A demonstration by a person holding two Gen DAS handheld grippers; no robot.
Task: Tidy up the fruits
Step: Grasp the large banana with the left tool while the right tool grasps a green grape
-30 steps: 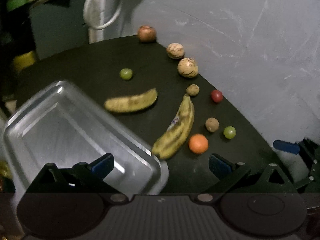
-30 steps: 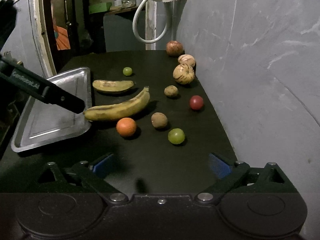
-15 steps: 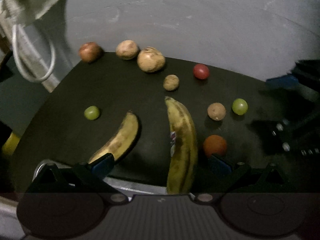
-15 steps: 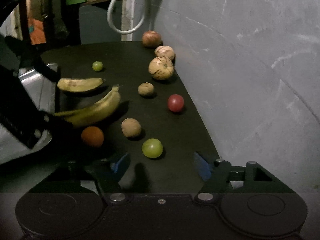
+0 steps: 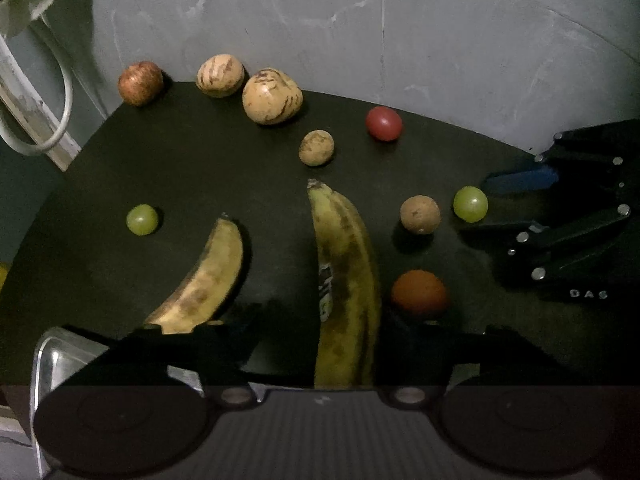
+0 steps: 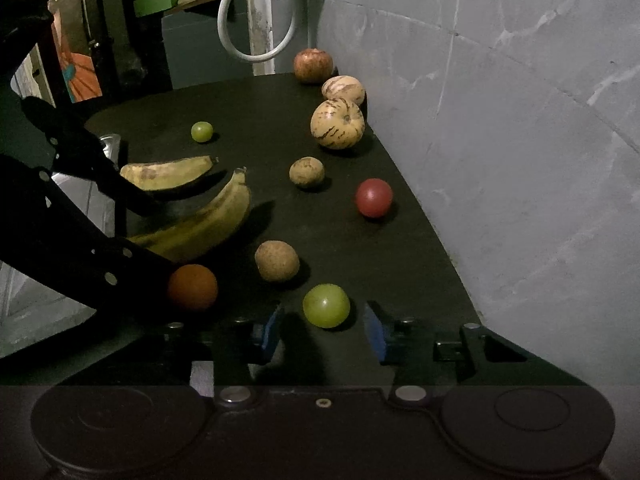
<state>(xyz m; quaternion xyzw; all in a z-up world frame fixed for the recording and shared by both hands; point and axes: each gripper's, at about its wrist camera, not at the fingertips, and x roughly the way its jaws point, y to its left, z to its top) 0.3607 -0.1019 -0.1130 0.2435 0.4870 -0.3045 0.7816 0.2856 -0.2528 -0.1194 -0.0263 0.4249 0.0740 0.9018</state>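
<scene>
Fruit lies scattered on a black table. The long spotted banana runs between the fingers of my left gripper; its jaws are closing, with a gap still showing on each side. In the right wrist view the left gripper straddles that banana's near end beside an orange. A green grape sits between the blue pads of my right gripper, whose jaws are closing without touching it. The left wrist view shows the right gripper around that grape.
A metal tray lies at the table's left. A short banana, another green grape, two brown round fruits, a red fruit, two striped melons and an apple lie near the grey wall.
My left gripper swung from over the tray to the long banana and its jaws narrowed. The right gripper moved forward until the green grape lay between its pads, and its jaws narrowed.
</scene>
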